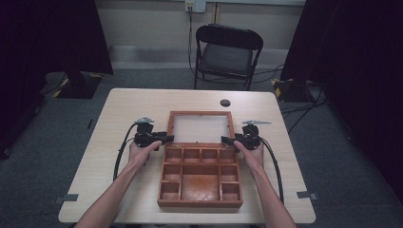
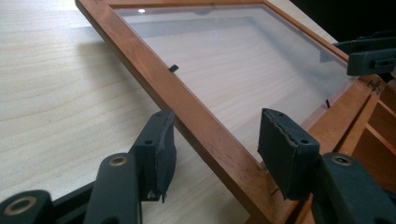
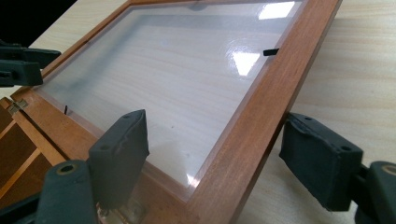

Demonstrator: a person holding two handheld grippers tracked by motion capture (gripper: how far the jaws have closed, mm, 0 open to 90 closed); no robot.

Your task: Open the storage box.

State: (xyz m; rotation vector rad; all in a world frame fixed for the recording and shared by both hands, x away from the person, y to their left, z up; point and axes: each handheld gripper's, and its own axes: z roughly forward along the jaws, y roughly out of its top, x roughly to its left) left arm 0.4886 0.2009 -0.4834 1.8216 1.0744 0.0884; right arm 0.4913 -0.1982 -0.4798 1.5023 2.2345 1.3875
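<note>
**Both tools straddle the open lid's side rails**

A wooden box (image 1: 200,176) sits mid-surface (image 1: 119,114), its glazed lid (image 1: 201,128) laid back beyond the compartments. The left tool (image 1: 166,138) and right tool (image 1: 227,140) each stand wide, jaws either side of a lid rail near the hinges, not yet gripping. Likely next: pinch both rails evenly and swing together. The lid's long axis runs left to right; its free edge points away from the person.

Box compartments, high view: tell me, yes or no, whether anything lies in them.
No: every compartment of the open wooden box shows a bare wooden floor, with its glazed lid laid back.
</note>
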